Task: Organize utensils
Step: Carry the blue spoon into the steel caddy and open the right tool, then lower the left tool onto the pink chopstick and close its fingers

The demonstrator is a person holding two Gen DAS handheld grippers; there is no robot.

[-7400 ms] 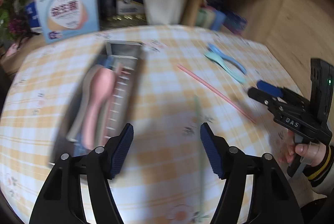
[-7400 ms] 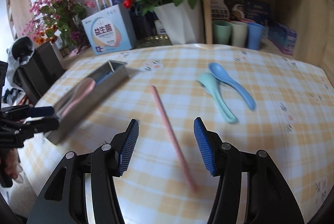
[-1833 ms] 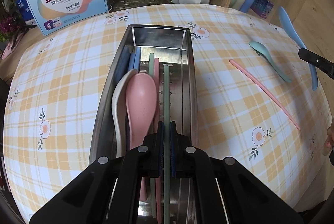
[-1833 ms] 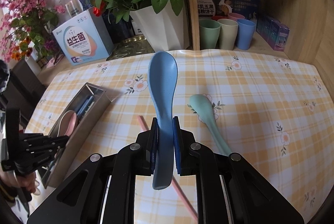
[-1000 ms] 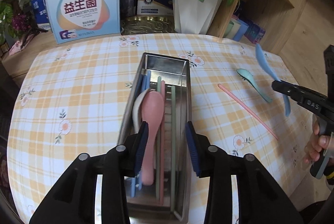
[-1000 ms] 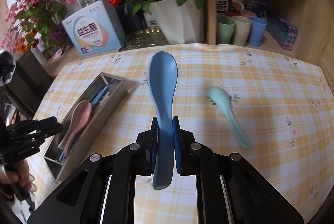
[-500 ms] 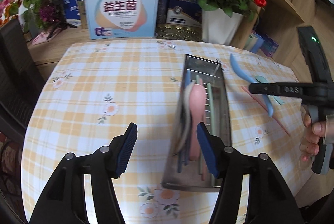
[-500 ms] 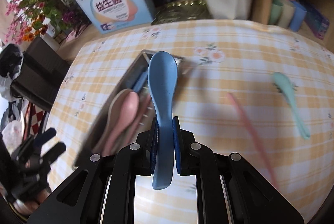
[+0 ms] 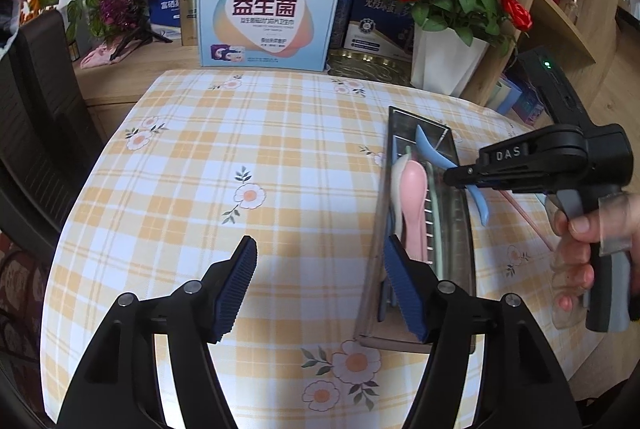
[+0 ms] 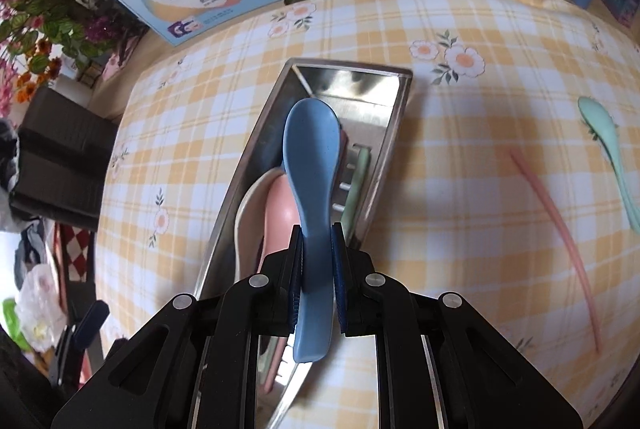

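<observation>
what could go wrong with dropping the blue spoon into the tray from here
1. The right gripper clamps the blue spoon by its handle above the metal tray; its bowl hangs over the pink spoon and white spoon, so it may land on them and tip out.
2. The tray is narrow; a skewed release could catch its rim.
3. The open left gripper sits by the tray's near end and could nudge it.

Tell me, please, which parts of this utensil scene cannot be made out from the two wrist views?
- Near end of the metal tray: right wrist view, covered by the right gripper.
- Blue spoon: whether it touches the pink spoon beneath cannot be told.
- Pink chopstick: blurred there; mostly behind the right gripper in the left wrist view.
- Green spoon: cut off at the right edge.
</observation>
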